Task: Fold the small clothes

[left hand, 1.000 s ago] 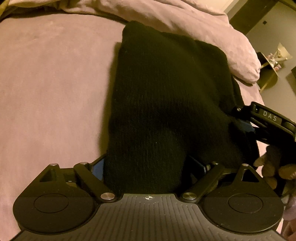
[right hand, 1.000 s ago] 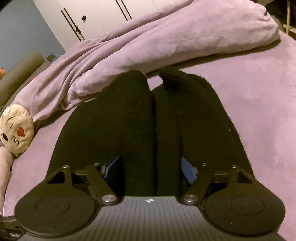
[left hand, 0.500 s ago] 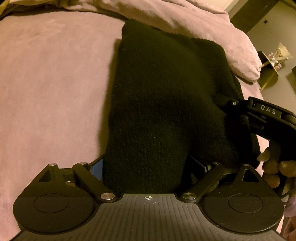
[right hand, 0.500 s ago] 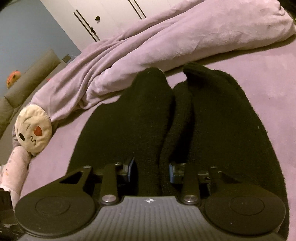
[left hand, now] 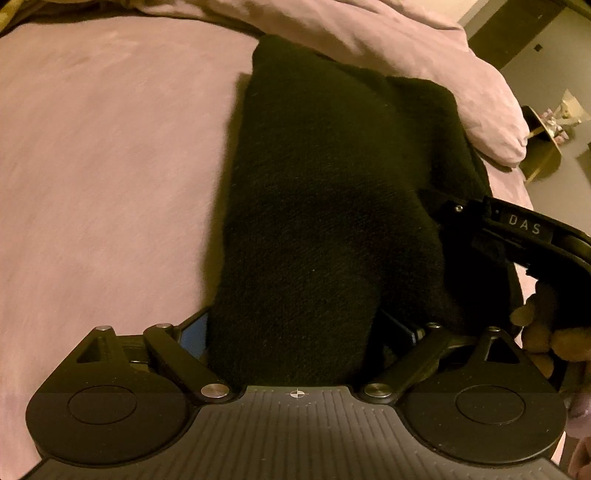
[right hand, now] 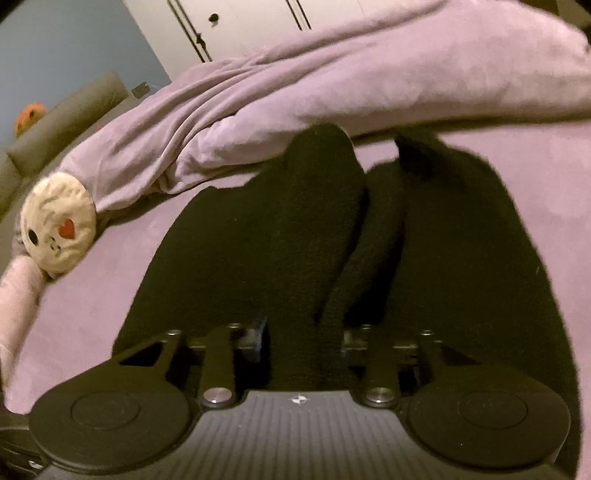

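Observation:
A black knitted garment [left hand: 325,192] lies on a mauve bed cover [left hand: 110,155]; it also shows in the right wrist view [right hand: 258,251]. My left gripper [left hand: 295,332] has its jaws wide apart with the near end of the garment lying between them; the fingertips are hidden by fabric. My right gripper [right hand: 304,343] is shut on a raised fold of the garment. The right gripper [left hand: 480,229] also shows at the right edge of the left wrist view, held by a hand [left hand: 543,332].
A rolled mauve duvet [right hand: 332,85] lies along the far side of the garment. A round emoji cushion [right hand: 59,225] sits at the left. White wardrobe doors [right hand: 240,26] stand behind. A small side table [left hand: 546,147] is beyond the bed.
My right gripper's jaws have closed from wide apart onto a fold of the black garment and lifted it slightly. The left gripper stayed open and nearly still.

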Demonstrator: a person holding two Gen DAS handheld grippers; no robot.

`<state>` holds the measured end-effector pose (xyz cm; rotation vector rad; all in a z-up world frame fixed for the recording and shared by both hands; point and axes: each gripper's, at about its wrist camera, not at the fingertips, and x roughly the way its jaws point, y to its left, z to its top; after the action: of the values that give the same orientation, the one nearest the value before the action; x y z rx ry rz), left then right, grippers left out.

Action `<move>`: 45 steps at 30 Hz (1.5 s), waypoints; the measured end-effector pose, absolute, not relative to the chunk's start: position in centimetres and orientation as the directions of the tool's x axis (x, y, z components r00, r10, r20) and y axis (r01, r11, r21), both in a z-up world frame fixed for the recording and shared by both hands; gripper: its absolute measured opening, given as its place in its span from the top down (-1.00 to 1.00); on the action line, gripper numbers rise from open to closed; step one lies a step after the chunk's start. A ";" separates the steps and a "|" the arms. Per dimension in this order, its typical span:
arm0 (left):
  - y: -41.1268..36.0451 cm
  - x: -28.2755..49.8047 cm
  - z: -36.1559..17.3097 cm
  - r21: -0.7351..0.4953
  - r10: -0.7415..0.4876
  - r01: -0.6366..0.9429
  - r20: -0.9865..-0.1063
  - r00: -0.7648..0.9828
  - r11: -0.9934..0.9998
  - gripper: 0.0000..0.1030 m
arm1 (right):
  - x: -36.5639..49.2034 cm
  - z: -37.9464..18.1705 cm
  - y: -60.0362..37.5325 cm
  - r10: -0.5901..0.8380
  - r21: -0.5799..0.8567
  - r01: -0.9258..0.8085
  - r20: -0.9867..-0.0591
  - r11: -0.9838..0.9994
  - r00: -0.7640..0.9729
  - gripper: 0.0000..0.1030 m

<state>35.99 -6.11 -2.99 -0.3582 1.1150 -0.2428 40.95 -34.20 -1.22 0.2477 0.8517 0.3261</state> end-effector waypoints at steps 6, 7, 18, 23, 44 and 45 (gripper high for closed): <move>-5.7 35.6 -2.4 -0.401 -0.368 0.005 -0.834 0.412 0.916 -0.87 | 40.3 1.7 -31.1 0.264 0.100 -0.272 -0.683 0.957 0.681 0.56; -5.6 35.4 -2.2 -0.403 -0.369 0.006 -0.832 0.415 0.915 -0.87 | 40.3 2.5 -30.8 0.251 0.060 -0.287 -0.670 0.956 0.698 0.56; -5.8 35.2 0.4 -0.395 -0.357 0.021 -0.804 0.476 0.918 -0.87 | 38.7 6.8 -31.5 -0.007 -0.385 -0.193 -0.460 0.902 0.888 0.59; -6.6 35.8 -0.3 -0.380 -0.351 0.037 -0.807 0.476 0.924 -0.87 | 39.2 1.9 -33.7 -0.059 -0.391 -0.189 -0.541 0.901 0.839 0.58; -6.7 42.7 -2.1 -0.610 -0.539 -0.016 -0.712 0.450 0.792 -0.90 | 38.2 -1.8 -47.8 0.247 0.392 0.091 -0.725 0.916 0.642 -0.63; -6.7 42.7 -2.4 -0.622 -0.547 -0.027 -0.708 0.448 0.783 -0.94 | 38.2 -2.2 -48.1 0.259 0.408 0.096 -0.727 0.908 0.636 -0.64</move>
<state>42.73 -6.68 -2.43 -0.6151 1.0718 -0.3479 38.24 -48.08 -2.17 0.4368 0.8834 0.0966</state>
